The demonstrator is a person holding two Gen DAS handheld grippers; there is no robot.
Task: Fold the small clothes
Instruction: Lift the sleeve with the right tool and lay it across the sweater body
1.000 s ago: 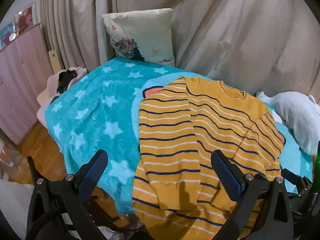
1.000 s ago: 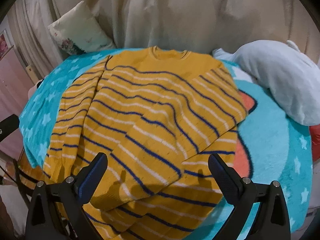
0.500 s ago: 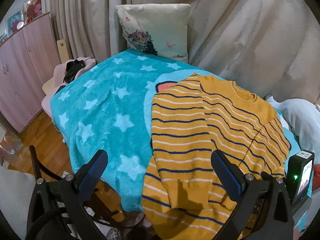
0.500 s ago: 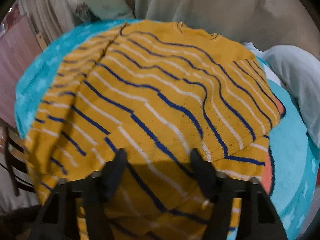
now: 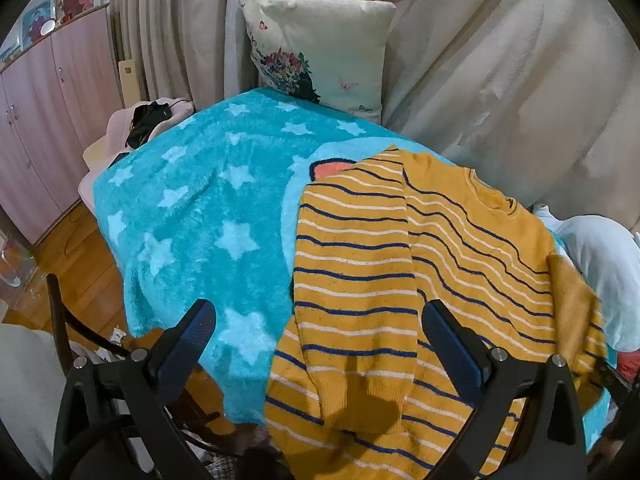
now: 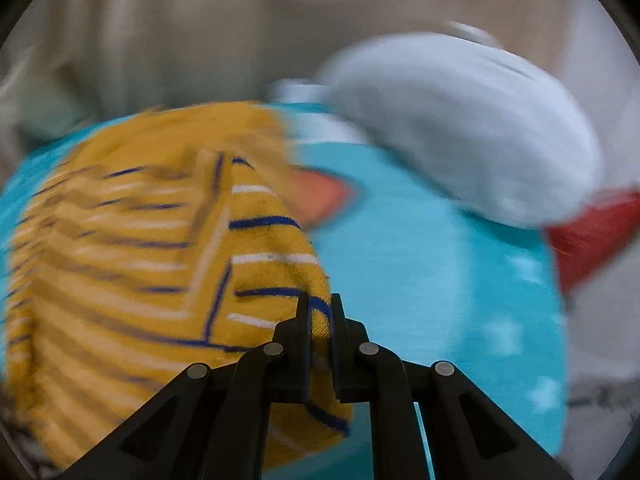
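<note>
A yellow sweater with navy and white stripes [image 5: 384,264] lies on a teal star blanket [image 5: 192,216], its left sleeve folded over the body and its hem hanging over the near edge. My left gripper [image 5: 316,344] is open and empty, held above the sweater's lower left part. My right gripper [image 6: 319,320] is shut on the sweater [image 6: 160,260] at its right lower edge and holds that edge lifted. The right wrist view is motion-blurred. The lifted yellow edge shows at the right of the left wrist view.
A floral pillow [image 5: 320,48] leans on draped beige cloth at the back. A pale blue cushion [image 6: 460,120] and a red item [image 6: 592,240] lie at the blanket's right. A pink pile with a black item [image 5: 148,120] sits at the left, by pink cabinets [image 5: 48,120].
My right gripper went from wide open to shut on the sweater's right lower edge and swung right, lifting it. The left gripper stayed open and drew back slightly.
</note>
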